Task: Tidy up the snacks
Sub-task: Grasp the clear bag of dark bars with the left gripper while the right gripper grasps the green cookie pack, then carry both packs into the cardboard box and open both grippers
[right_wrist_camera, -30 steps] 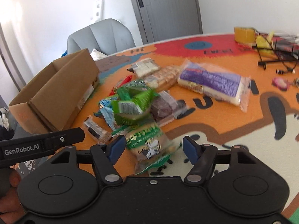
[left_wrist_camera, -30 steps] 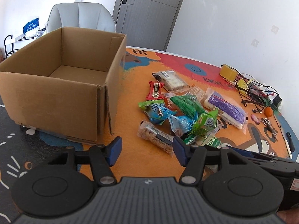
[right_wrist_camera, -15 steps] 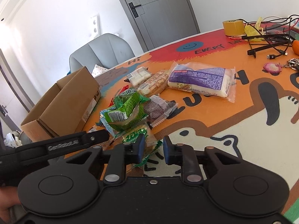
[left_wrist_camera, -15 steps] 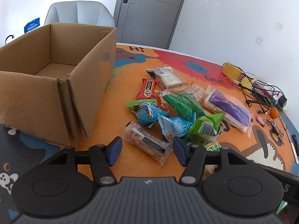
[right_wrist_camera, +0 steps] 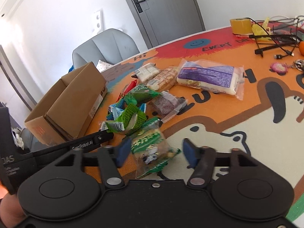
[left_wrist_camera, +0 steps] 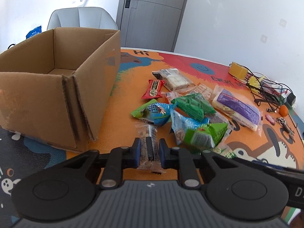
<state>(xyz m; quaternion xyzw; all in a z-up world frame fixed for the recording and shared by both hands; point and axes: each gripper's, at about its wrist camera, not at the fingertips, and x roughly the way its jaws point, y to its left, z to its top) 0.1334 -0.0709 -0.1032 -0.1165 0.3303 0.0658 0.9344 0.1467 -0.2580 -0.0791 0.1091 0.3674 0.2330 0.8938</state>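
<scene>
The left gripper [left_wrist_camera: 150, 150] is seen closed narrowly on a clear-wrapped snack bar with a dark band [left_wrist_camera: 149, 142], whose long axis runs straight ahead along the fingers, its far end pointing toward the pile of mixed snack packets [left_wrist_camera: 190, 114] on the colourful printed bench [left_wrist_camera: 133, 72]. The open brown cardboard box [left_wrist_camera: 57, 87] lies to the left of this gripper and just beside it, so the held bar would, by judgement, have to be lifted over the near wall and carried leftward. The right gripper [right_wrist_camera: 154, 152] is spread wide, with a green-and-white cartoon snack packet [right_wrist_camera: 150, 148] lying on the bench between its fingers, not squeezed. The box interior, bare as far as visible, is shown only in the left wrist view; in the right wrist view, the box [right_wrist_camera: 72, 102] is seen from outside, well to the left, with the left gripper's body crossing in front.
</scene>
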